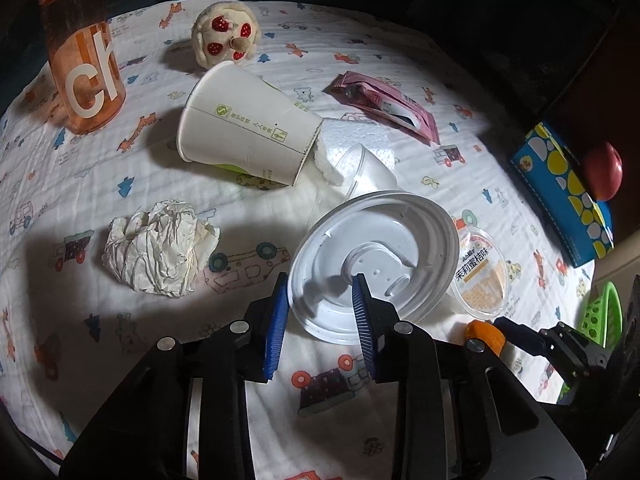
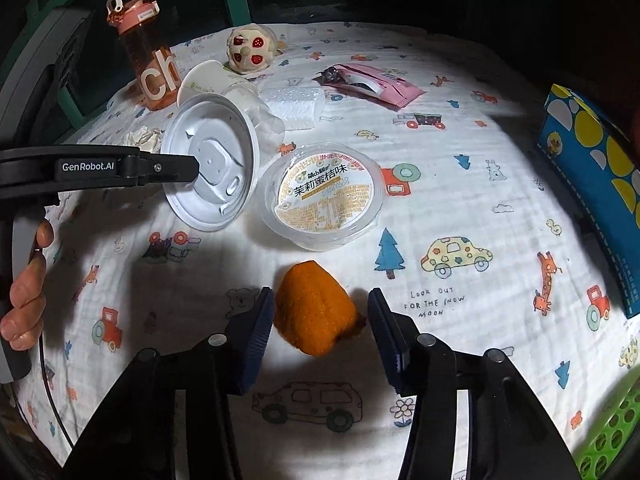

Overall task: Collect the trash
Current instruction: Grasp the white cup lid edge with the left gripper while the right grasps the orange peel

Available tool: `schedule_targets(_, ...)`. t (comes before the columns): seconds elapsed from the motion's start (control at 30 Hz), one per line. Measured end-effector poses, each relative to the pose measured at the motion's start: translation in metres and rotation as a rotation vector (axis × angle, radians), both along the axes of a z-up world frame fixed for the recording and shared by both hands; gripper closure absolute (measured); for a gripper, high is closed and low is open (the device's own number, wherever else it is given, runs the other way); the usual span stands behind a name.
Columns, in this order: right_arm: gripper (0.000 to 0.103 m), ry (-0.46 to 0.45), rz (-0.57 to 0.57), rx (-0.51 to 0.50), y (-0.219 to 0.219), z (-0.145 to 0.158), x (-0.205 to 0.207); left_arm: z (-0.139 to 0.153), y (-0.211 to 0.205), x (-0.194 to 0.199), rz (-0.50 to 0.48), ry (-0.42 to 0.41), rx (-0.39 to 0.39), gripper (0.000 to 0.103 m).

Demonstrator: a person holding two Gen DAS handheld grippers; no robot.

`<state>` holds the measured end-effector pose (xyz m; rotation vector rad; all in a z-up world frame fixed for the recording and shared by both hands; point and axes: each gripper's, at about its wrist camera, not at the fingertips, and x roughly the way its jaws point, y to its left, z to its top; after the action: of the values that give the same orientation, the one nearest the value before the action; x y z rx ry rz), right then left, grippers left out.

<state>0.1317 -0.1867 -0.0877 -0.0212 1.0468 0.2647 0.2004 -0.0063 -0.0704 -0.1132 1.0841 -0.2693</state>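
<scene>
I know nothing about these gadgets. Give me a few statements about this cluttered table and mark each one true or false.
1. The left gripper straddles the rim of a white plastic lid. True.
2. The white paper cup stands upright. False: it lies on its side.
3. The piece of orange peel sits between the right gripper's fingers. True.
4. The crumpled white tissue is inside the green basket. False: it lies on the printed cloth.
5. The orange drink bottle lies flat. False: it stands upright.
</scene>
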Motion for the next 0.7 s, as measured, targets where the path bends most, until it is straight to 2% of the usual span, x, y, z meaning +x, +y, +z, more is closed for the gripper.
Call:
schedule_targets(0.1, 0.065, -0.012, 0.004, -0.002, 0.002, 0.002, -0.004, 0.002, 0.001, -0.001, -0.003, -0.015, -0.007, 0.075)
schedule_targets(0.17, 0.069, -0.016, 0.002, 0.002, 0.001, 0.004, -0.008, 0.002, 0.001, -0.002, -0.006, -0.012, -0.015, 0.086)
schedule_targets(0.33, 0.072, -0.027, -0.015, 0.028, -0.004, 0.014, -0.019, 0.006, 0.004, -0.006, -0.005, -0.025, -0.015, 0.098)
schedule_targets(0.53, 0.073, -0.056, -0.039, 0.055, -0.015, 0.033, -0.039, 0.018, 0.004, -0.019, -0.005, -0.038, -0.025, 0.100)
schedule_targets(0.7, 0.073, -0.092, -0.075, 0.064, -0.037, 0.053, -0.067, 0.040, 0.000, -0.039, -0.031, -0.079, -0.036, 0.100)
